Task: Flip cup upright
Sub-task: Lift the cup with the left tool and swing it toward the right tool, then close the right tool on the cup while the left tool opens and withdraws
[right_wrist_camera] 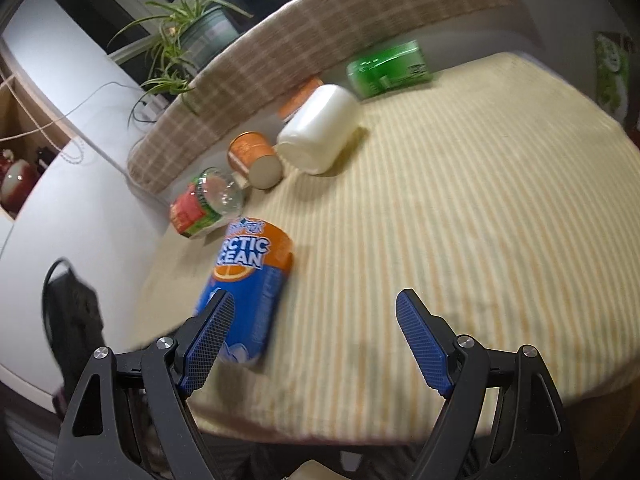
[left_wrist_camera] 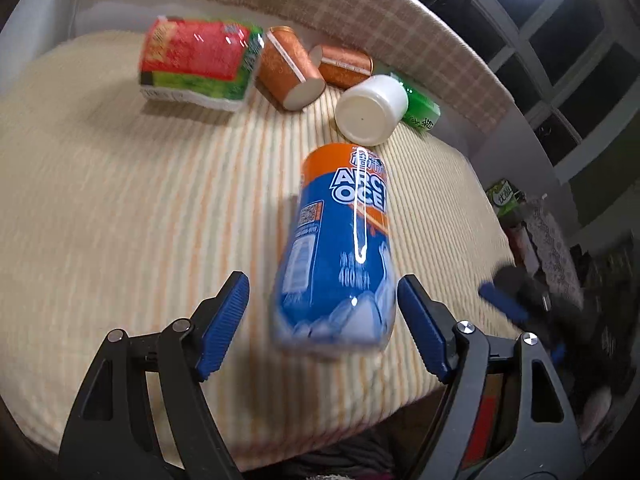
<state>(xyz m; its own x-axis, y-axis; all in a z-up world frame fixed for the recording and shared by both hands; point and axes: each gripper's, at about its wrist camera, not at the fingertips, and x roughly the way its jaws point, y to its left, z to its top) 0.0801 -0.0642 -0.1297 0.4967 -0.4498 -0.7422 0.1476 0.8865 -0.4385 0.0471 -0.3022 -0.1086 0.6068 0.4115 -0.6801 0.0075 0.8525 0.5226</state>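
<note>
Through my left wrist camera, farthest left on the striped cloth (left_wrist_camera: pixel 120 200) lies a red and green packet (left_wrist_camera: pixel 196 64), blurred. Just to its right an orange paper cup (left_wrist_camera: pixel 288 70) lies on its side with its pale base toward me, and a second orange cup (left_wrist_camera: pixel 346 66) lies on its side behind it, the two close enough that I cannot tell whether they touch. Right of them a white cup (left_wrist_camera: pixel 370 108) lies on its side, base toward me, with a green packet (left_wrist_camera: pixel 420 106) just behind it. Nearer me, the blue and orange Arctic Ocean bottle (left_wrist_camera: pixel 340 248) lies lengthwise on the cloth, its near end between my left claw (left_wrist_camera: pixel 322 300) fingers; the jaws stand spread wide, with a clear gap on the left side and the right pad (left_wrist_camera: pixel 420 328) close to the bottle, contact unclear. At the right edge my right claw (left_wrist_camera: pixel 504 300) shows as a dark blur. In my right wrist camera, the bottle (right_wrist_camera: pixel 248 292) sits at the left, partly behind my left finger (right_wrist_camera: pixel 208 340). My right claw (right_wrist_camera: pixel 316 340) is spread wide with only bare cloth between its pads, holding nothing. Beyond it lie the near orange cup (right_wrist_camera: pixel 256 160), then the white cup (right_wrist_camera: pixel 320 128), then the green packet (right_wrist_camera: pixel 390 68) by the checked cushion (right_wrist_camera: pixel 320 40).
</note>
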